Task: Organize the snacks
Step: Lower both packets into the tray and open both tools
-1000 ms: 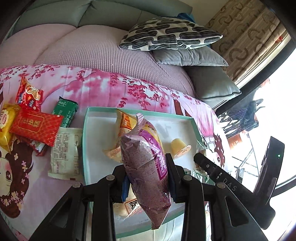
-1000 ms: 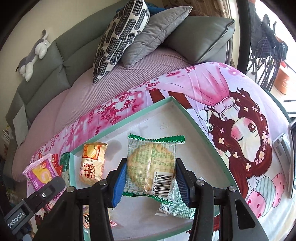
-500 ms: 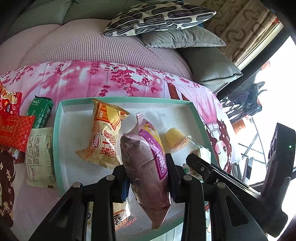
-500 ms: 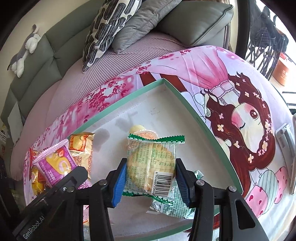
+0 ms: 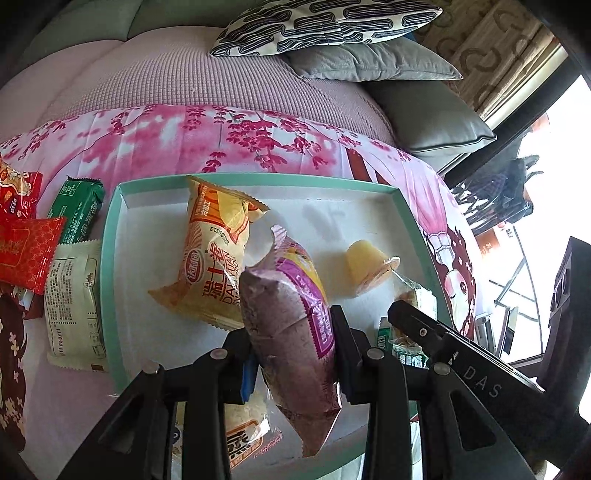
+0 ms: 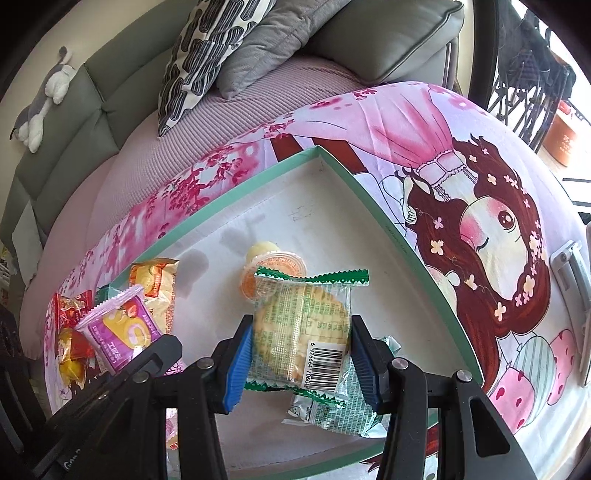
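My left gripper (image 5: 291, 354) is shut on a purple snack packet (image 5: 291, 332), held over the green-rimmed white tray (image 5: 110, 258). The packet also shows in the right wrist view (image 6: 118, 332). My right gripper (image 6: 301, 360) is shut on a clear green-edged biscuit packet (image 6: 303, 325), held over the same tray (image 6: 369, 206). In the tray lie a yellow bread packet (image 5: 218, 251), a jelly cup (image 5: 369, 266) and a second green-edged biscuit packet (image 6: 332, 410). The right gripper's body (image 5: 461, 369) reaches in beside the left one.
Left of the tray on the pink cloth lie a cream packet (image 5: 72, 302), a green bar (image 5: 75, 210) and red packets (image 5: 26, 251). A sofa with cushions (image 5: 332, 22) stands behind. A grey clip-like object (image 6: 569, 266) lies on the cloth at right.
Both grippers have moved forward and lower over the tray with their packets still held. The jelly cup has come into the right wrist view.
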Action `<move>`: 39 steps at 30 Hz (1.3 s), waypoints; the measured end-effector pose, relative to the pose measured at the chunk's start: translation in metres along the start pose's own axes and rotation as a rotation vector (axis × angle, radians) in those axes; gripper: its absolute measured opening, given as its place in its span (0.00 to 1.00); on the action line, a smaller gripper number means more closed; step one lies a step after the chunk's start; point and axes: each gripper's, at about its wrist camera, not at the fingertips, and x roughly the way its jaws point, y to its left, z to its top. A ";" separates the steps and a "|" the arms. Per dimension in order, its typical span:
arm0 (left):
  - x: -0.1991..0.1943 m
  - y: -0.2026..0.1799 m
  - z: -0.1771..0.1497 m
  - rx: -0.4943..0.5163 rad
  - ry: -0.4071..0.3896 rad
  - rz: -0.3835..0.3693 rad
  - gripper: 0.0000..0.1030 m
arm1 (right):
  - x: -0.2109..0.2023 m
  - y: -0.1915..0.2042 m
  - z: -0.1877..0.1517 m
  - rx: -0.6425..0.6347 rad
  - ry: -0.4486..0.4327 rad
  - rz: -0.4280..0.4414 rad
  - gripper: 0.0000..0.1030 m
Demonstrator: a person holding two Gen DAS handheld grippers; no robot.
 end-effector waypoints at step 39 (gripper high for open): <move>-0.048 0.040 -0.021 -0.108 -0.010 0.160 0.50 | -0.007 0.009 0.001 -0.049 -0.003 -0.031 0.65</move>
